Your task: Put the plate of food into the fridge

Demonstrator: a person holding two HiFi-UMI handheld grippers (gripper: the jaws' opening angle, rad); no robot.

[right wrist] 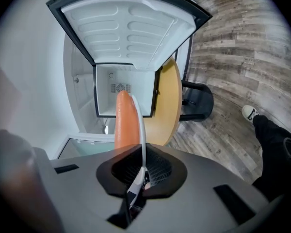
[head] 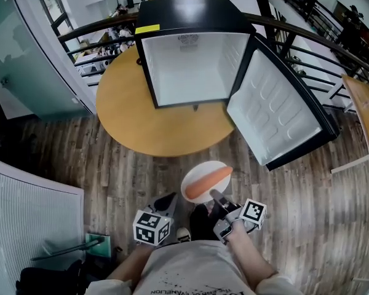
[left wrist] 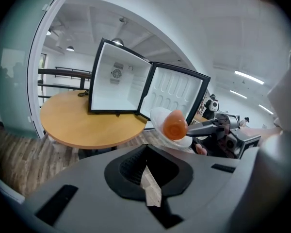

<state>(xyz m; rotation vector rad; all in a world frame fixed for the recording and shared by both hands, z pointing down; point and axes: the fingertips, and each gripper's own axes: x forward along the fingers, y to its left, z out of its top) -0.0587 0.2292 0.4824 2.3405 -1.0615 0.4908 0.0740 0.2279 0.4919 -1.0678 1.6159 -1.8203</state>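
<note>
Down by the person's chest (head: 190, 270), the right gripper (head: 216, 196) pinches the rim of a white plate (head: 195, 172) out in front of it, a carrot (head: 209, 182) on top. The left gripper (head: 167, 203) beside it is closed on nothing. Further ahead the fridge (head: 184, 66) stands open on a round table (head: 126, 112)

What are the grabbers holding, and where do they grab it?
The right gripper pinches the white plate by its near rim, orange food on it. The left gripper holds nothing.
</note>
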